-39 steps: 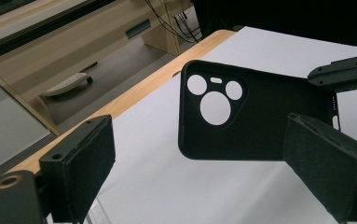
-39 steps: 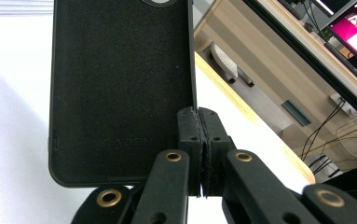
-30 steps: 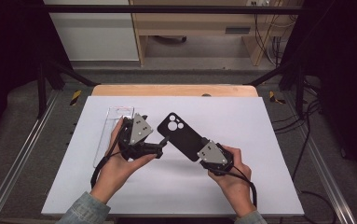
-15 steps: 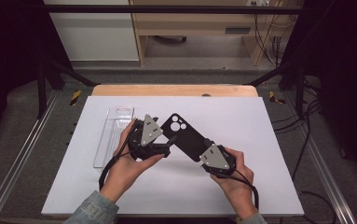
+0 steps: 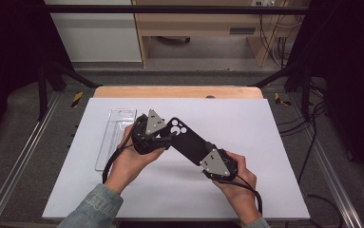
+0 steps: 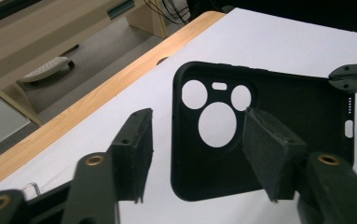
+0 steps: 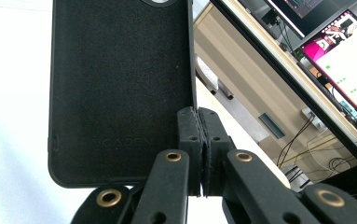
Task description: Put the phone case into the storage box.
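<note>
Bracketing the camera-hole end of the phone case [image 6: 241, 135], your left gripper [image 6: 204, 154] has just been closing, pads not yet pressing, while your right gripper [image 7: 199, 140] clenches the far edge, case slanting above the table [image 5: 265, 123]

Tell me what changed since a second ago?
The left claw swung in to the black phone case at its camera-hole end, and its jaws have just been closing around that edge without pressing yet. The right claw kept pinching the case's other end. The clear tray stayed put.
</note>
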A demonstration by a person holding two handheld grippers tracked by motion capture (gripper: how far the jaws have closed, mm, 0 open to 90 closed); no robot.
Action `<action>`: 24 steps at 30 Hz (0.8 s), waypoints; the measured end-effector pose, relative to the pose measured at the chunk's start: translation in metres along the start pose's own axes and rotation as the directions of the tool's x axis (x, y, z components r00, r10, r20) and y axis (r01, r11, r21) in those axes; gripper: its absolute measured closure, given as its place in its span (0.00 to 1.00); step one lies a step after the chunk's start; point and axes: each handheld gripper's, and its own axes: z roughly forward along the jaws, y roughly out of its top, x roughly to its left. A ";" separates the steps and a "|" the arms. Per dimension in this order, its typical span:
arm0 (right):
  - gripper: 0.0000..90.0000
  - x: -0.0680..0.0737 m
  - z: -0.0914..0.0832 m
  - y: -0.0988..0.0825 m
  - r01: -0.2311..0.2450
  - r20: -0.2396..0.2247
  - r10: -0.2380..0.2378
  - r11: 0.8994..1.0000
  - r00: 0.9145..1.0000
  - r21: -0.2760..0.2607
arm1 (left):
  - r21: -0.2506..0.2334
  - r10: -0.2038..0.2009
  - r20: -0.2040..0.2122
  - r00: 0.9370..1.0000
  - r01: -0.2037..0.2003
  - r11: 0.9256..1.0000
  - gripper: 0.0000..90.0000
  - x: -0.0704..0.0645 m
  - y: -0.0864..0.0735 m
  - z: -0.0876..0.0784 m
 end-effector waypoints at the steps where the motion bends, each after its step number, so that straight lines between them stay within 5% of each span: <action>1: 0.99 0.000 0.000 0.000 0.003 0.000 -0.003 1.000 1.000 0.000 | 0.000 0.000 0.000 1.000 0.000 1.000 0.51 0.000 0.000 0.000; 12: 0.99 0.001 -0.001 0.001 0.007 -0.001 -0.008 1.000 1.000 -0.008 | 0.034 -0.029 0.042 0.999 0.027 0.999 0.71 0.008 -0.004 0.004; 24: 0.99 0.004 0.000 0.001 0.014 -0.007 -0.014 1.000 1.000 -0.003 | 0.061 -0.046 0.033 0.998 0.044 0.997 0.87 0.010 -0.001 0.003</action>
